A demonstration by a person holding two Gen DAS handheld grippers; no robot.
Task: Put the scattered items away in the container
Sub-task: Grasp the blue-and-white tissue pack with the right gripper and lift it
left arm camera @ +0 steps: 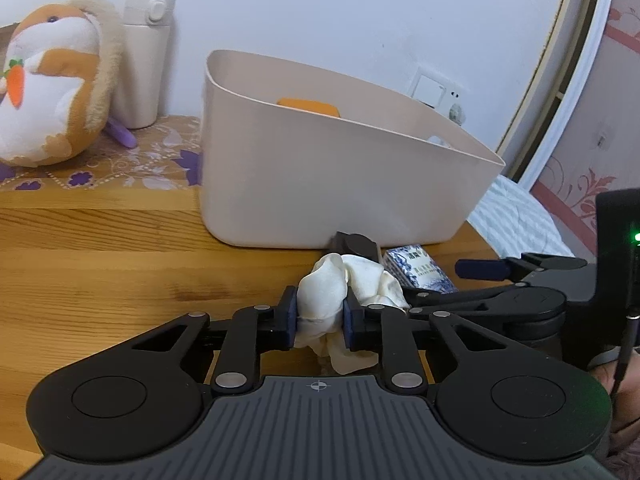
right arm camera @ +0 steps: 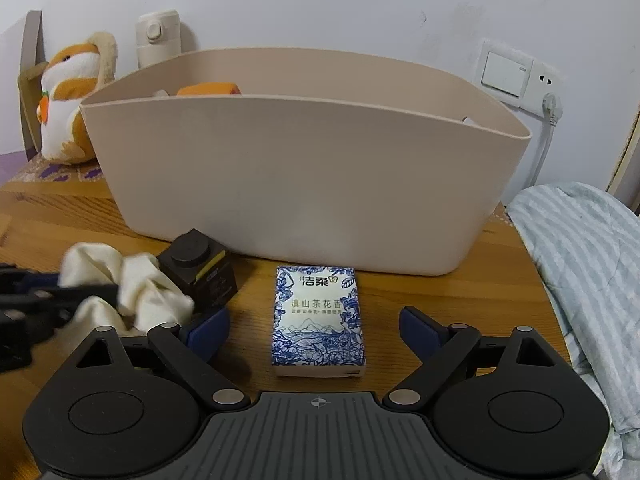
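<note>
While the left gripper (left arm camera: 320,322) has its fingers (left arm camera: 289,320) pressed together on a crumpled cream cloth (left arm camera: 340,300), the cloth bulges out above and below the pads and its lower end hangs down to the wooden tabletop (left arm camera: 100,280). Just behind the cloth stands a small black box (right arm camera: 200,272), touching it, and this box is near the front wall of the beige container (right arm camera: 304,184).

The right gripper (right arm camera: 314,330) has its fingers (right arm camera: 420,330) wide apart, one on each side of a blue-and-white tissue pack (right arm camera: 318,320) with printed Chinese characters. The pack lies flat on the tabletop, and the pads do not touch it. It is a little in front of the container.

Inside the container an orange item (right arm camera: 208,90) shows above the rim, at the back left. Behind the container, at the left, sit a plush hamster holding a carrot (left arm camera: 52,88) and a cream flask (left arm camera: 146,60), both on a patterned cloth with purple flowers (left arm camera: 140,160). At the right edge a striped blue-and-white bedding (right arm camera: 580,260) lies beside the tabletop. On the wall there is a switch with a socket (right arm camera: 516,74), and a plug is in it.
</note>
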